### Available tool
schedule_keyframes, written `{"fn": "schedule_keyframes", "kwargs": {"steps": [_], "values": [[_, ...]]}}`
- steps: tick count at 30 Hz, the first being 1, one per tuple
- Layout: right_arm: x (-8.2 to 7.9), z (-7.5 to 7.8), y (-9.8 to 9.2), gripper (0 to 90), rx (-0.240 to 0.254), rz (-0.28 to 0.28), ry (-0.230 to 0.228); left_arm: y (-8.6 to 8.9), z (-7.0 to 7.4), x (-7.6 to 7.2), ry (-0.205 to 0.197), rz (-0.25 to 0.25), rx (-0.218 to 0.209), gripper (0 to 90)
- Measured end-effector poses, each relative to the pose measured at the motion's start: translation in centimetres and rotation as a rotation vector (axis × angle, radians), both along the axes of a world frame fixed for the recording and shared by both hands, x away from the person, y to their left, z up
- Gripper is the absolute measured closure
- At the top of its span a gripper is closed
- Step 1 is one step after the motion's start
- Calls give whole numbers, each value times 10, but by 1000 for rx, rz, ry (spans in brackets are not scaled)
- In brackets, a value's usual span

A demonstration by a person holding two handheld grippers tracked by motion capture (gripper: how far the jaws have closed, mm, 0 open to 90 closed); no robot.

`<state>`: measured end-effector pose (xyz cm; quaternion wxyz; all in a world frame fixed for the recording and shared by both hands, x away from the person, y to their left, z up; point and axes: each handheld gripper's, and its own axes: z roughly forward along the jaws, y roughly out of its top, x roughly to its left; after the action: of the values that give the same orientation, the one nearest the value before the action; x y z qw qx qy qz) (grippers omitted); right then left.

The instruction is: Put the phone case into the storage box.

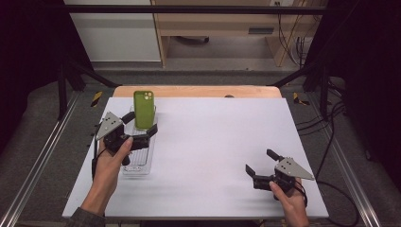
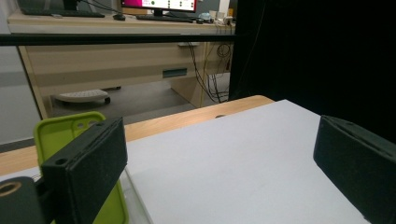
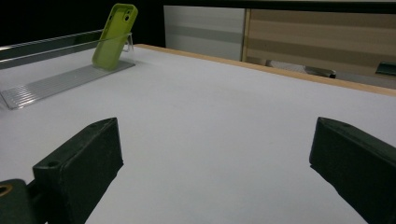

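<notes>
The left hand-held gripper (image 1: 142, 124) hung spread beside the green phone case (image 1: 143, 109); next, likely closing on it; the right hand-held gripper (image 1: 260, 161) rested spread

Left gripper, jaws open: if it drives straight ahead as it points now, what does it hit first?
Probably nothing on the table: the left gripper points across bare white table. The green phone case sits just outside its left jaw, possibly grazing it.

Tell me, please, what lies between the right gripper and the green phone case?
Only bare white table: the right gripper view shows open surface from the right gripper up to the green phone case leaning in its clear rack.
</notes>
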<state>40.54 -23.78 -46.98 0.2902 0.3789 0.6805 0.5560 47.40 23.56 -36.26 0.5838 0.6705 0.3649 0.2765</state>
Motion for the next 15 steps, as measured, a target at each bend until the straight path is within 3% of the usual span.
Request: {"fn": "schedule_keyframes", "kwargs": {"steps": [10, 15], "values": [[0, 0, 1, 25, 0, 2, 1, 18, -1, -5, -11, 24, 7, 26], [0, 0, 1, 25, 0, 3, 1, 25, -2, -8, -14, 27, -9, 25]]}}
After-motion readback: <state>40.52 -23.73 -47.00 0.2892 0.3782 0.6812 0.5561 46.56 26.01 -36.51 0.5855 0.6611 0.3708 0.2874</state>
